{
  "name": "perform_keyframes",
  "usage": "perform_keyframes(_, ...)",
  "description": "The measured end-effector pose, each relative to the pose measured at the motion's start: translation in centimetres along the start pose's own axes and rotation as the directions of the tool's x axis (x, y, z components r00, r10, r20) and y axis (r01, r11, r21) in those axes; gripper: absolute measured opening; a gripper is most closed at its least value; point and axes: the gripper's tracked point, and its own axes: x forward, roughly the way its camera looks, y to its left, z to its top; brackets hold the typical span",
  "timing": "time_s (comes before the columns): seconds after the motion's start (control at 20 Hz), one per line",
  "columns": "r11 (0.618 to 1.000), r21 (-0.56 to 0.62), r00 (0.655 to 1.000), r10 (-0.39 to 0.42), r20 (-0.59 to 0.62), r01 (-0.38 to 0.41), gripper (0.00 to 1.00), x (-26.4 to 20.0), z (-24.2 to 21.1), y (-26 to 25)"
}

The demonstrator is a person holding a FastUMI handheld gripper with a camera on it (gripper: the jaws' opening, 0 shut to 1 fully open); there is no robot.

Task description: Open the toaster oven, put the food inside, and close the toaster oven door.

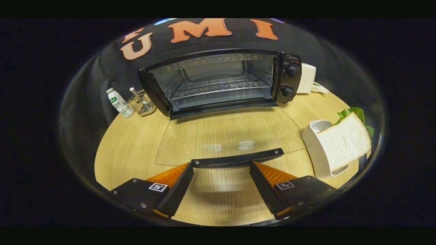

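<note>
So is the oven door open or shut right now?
Open. The glass door lies flat on the table, its handle just ahead of the open gripper; the rack inside the oven shows bare.

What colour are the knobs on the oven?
Black, both knobs, on the toaster oven, in the gripper view. Gripper open.

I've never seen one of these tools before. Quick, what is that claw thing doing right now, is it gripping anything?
Gripper: open and holding nothing; its fingers sit apart just short of the handle of the toaster oven's lowered glass door.
</note>
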Motion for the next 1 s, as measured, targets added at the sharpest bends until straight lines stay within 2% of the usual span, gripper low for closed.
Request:
perform_keyframes(0.2,0.999,-0.050,0.999,-0.001,0.033,0.002,0.99,-2.2,1.7,-1.3)
perform_keyframes(0.45,0.991,-0.124,0.997,-0.031,0.065,0.039,1.00,-5.3,4.3,-5.3)
perform_keyframes(0.85,0.981,-0.150,0.991,-0.117,0.068,0.126,1.00,-8.5,8.4,-15.3)
perform_keyframes(1.0,0.980,-0.147,0.991,-0.129,0.042,0.134,1.00,-8.9,9.4,-18.5)
